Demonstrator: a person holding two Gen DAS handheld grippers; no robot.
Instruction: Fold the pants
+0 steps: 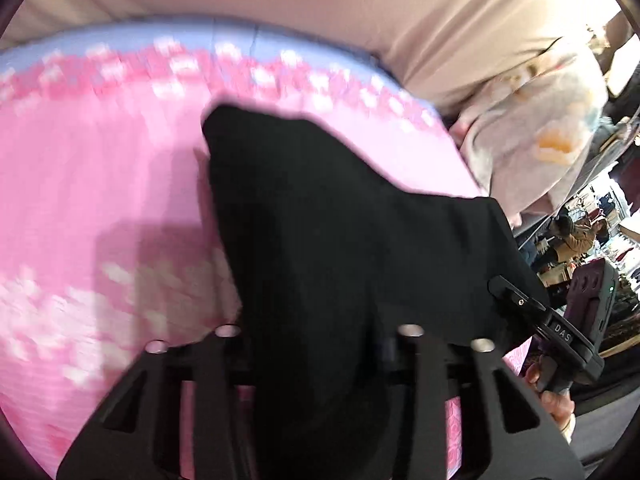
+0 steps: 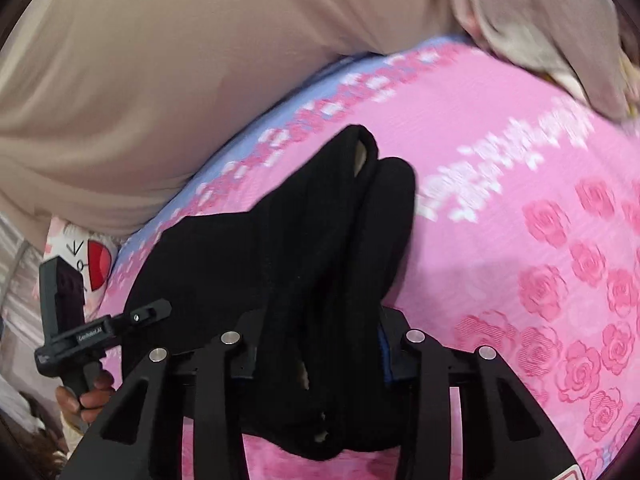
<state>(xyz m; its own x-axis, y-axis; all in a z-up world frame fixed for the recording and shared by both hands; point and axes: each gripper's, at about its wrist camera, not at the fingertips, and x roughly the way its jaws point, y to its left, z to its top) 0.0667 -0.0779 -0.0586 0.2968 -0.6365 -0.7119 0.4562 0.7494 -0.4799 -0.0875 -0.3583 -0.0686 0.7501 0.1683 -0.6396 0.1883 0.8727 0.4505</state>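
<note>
The black pants hang bunched between both grippers above a pink rose-patterned bed cover. My left gripper is shut on the pants, whose cloth drapes over and hides its fingertips. The right gripper shows in the left wrist view gripping the pants' other edge. In the right wrist view my right gripper is shut on the folded black pants, and the left gripper holds their left edge over the bed cover.
A beige padded headboard runs along the far side of the bed. A pale grey-and-cream blanket lies bunched at the bed's corner. Shelves with goods stand beyond the bed.
</note>
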